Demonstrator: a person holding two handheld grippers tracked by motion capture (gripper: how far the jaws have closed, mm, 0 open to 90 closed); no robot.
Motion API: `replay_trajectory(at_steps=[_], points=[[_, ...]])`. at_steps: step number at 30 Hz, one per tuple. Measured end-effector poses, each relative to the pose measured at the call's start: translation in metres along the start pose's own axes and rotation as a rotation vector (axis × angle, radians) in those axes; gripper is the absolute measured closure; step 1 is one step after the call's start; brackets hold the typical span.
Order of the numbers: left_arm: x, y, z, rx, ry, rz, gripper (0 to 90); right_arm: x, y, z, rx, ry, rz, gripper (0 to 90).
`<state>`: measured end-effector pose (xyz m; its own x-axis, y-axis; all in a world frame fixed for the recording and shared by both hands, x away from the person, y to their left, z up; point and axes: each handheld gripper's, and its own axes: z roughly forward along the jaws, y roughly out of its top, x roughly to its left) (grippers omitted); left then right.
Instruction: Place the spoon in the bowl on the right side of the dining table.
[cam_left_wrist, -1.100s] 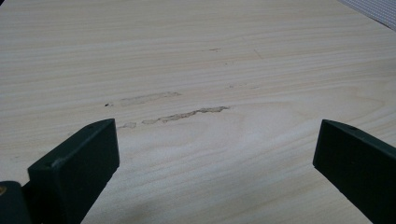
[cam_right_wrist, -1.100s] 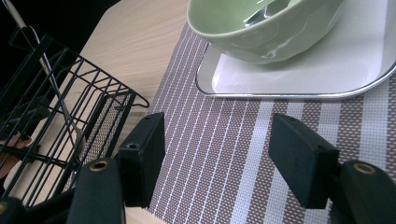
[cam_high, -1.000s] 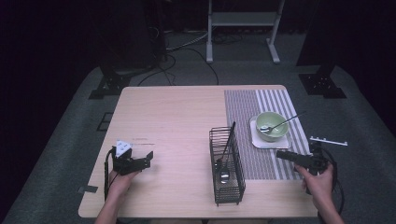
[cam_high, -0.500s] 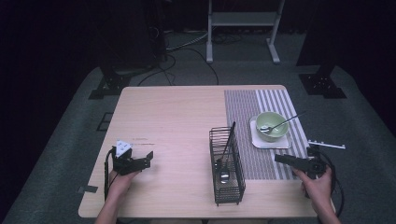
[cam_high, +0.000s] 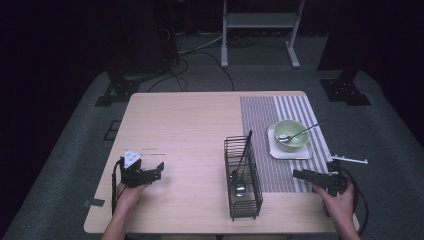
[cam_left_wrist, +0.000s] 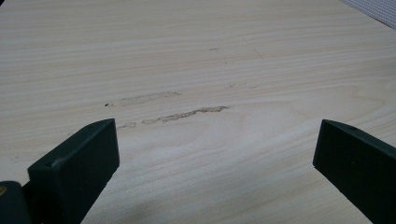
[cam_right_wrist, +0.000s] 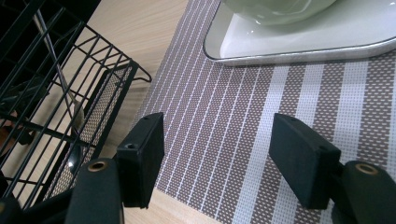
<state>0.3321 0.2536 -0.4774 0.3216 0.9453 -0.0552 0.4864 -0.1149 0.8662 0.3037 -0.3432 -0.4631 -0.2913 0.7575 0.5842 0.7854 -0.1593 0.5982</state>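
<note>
The right gripper (cam_high: 299, 174) is held empty, jaws apart, beside the wire basket (cam_high: 243, 176); an approach is judged. Next, the spoon (cam_high: 296, 134) in the bowl (cam_high: 290, 134) must be reached.

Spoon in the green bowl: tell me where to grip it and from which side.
Grip the spoon on its bare handle, where it sticks out past the green bowl's rim toward the far right. Probably best from above, gripper jaws across the thin shaft: its scoop end lies inside the bowl, while the raised handle is free.
</note>
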Motion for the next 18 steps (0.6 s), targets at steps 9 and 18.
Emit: replay_trajectory(at_steps=[9,18], points=[[0.0001,0.0000,-0.0001,0.000,0.000,0.000,0.0,0.0017,-0.0032,-0.0007,-0.001,-0.009,-0.010,34.5],[0.0003,0.0000,-0.0001,0.000,-0.002,-0.001,0.0,0.0003,-0.0082,0.0007,-0.008,-0.008,-0.006,34.4]])
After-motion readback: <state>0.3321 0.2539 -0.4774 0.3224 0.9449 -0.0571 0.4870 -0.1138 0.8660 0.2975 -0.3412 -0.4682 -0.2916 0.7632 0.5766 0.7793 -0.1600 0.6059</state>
